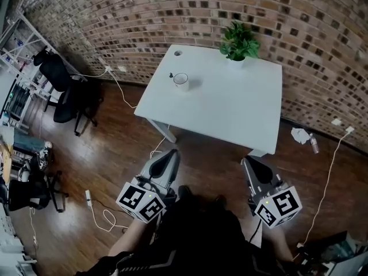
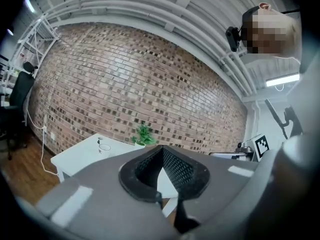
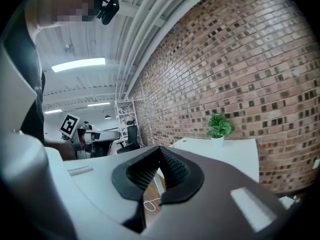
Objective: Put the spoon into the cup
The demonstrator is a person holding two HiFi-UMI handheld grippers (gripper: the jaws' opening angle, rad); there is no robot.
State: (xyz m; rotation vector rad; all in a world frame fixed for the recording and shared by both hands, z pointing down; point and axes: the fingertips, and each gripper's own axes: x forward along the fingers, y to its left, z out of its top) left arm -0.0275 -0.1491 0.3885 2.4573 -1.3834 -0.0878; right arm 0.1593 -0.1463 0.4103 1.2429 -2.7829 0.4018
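Your left gripper (image 1: 170,156) is closed, with nothing between its jaws. Your right gripper (image 1: 248,162) is closed and empty too. Both are above the wooden floor (image 1: 109,154), not yet over the white worktop (image 1: 230,108). The cup (image 1: 181,80) stands on the worktop near its far left corner. A small dark thing (image 1: 171,75) lies just beside the cup; it is too small to tell if it is the spoon.

The counter (image 1: 230,108) is smooth, matt white. The brick wall (image 1: 115,16) looks rough and uneven. The floor (image 1: 115,148) is dark, faintly glossy wood. The cup (image 1: 181,80) looks glossy white.
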